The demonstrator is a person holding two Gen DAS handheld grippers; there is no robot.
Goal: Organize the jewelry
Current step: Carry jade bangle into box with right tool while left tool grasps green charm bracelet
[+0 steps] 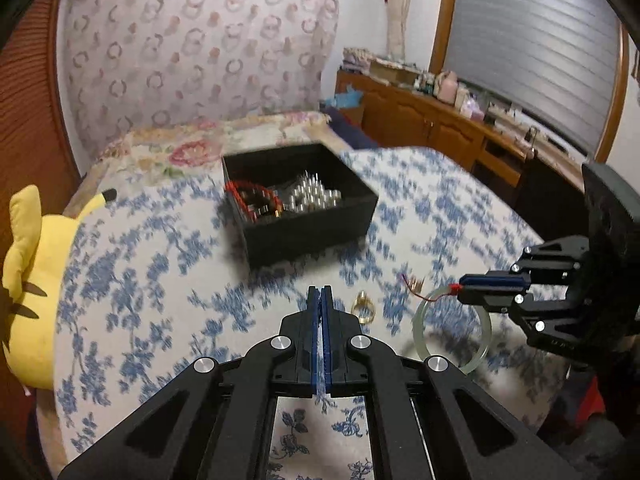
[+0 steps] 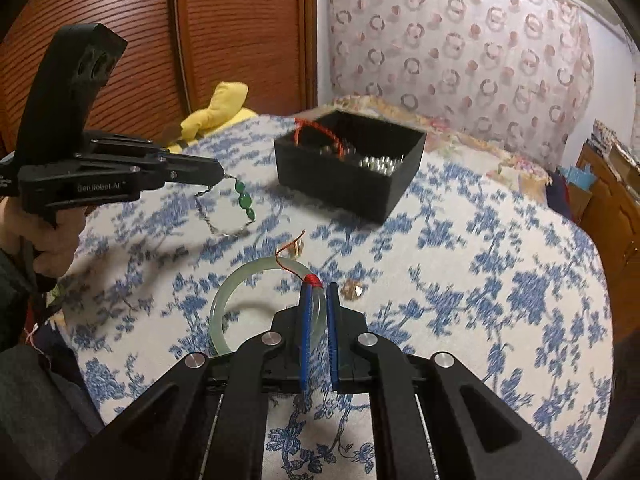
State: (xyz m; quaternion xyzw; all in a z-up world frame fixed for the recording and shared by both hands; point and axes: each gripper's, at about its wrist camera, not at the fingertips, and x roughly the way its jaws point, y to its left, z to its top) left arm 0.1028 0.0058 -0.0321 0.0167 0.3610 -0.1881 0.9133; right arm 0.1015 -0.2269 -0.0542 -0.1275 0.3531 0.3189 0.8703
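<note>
A black box point(image 1: 308, 228) point(image 2: 340, 184) on the blue-flowered bedspread holds a red cord bracelet point(image 1: 248, 196), dark beads and silver pieces point(image 1: 312, 196). My left gripper point(image 1: 321, 292) point(image 2: 218, 170) is shut on a silver chain with green stones point(image 2: 242, 200), which dangles above the bed. My right gripper point(image 2: 318, 290) point(image 1: 460, 288) is shut on a pale green bangle point(image 2: 236, 288) point(image 1: 452, 332) at its red thread wrap and holds it just above the bed. A gold ring point(image 1: 364, 308) point(image 2: 354, 290) and a small gold piece with red thread point(image 1: 416, 282) point(image 2: 294, 246) lie on the bedspread between the grippers.
A yellow plush toy point(image 1: 36, 280) point(image 2: 224, 108) lies at the bed's left edge. A patterned curtain point(image 1: 192, 48) hangs behind the bed. A wooden dresser point(image 1: 432, 120) with clutter stands on the right below a shuttered window. Wooden doors point(image 2: 160, 40) are on the left.
</note>
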